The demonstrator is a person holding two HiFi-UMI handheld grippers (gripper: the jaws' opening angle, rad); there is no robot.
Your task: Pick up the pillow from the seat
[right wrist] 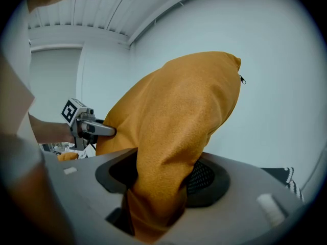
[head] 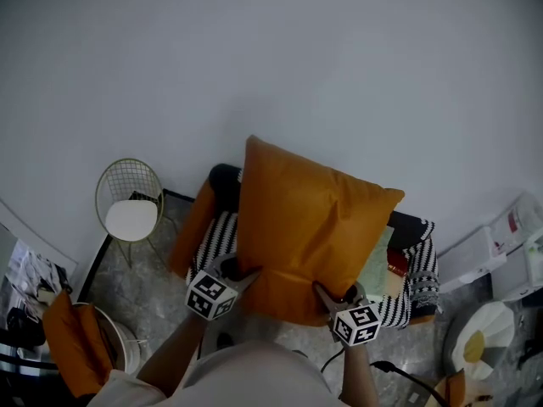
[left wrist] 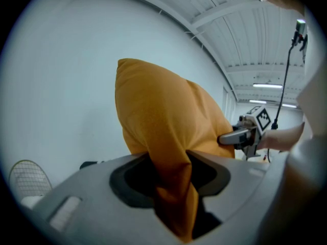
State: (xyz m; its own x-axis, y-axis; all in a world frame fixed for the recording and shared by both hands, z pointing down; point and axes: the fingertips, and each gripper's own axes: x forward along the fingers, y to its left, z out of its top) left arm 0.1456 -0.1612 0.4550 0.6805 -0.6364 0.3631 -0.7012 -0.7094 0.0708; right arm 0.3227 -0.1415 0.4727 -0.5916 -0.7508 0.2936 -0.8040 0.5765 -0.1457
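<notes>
An orange pillow (head: 310,231) is held up in the air above the seat (head: 411,278), tilted, with its near edge toward me. My left gripper (head: 246,275) is shut on the pillow's near left corner; in the left gripper view the orange fabric (left wrist: 171,188) is pinched between the jaws. My right gripper (head: 327,293) is shut on the near right corner, and the pillow (right wrist: 168,152) bunches between its jaws in the right gripper view. Each gripper view shows the other gripper, the right gripper (left wrist: 240,136) and the left gripper (right wrist: 94,129), at the pillow's far side.
The seat has a black-and-white striped cover (head: 219,236) and orange sides (head: 191,227). A gold wire chair (head: 129,200) with a white seat stands at the left. Another orange cushion (head: 76,342) lies lower left. White items (head: 496,248) sit at the right. A pale wall is behind.
</notes>
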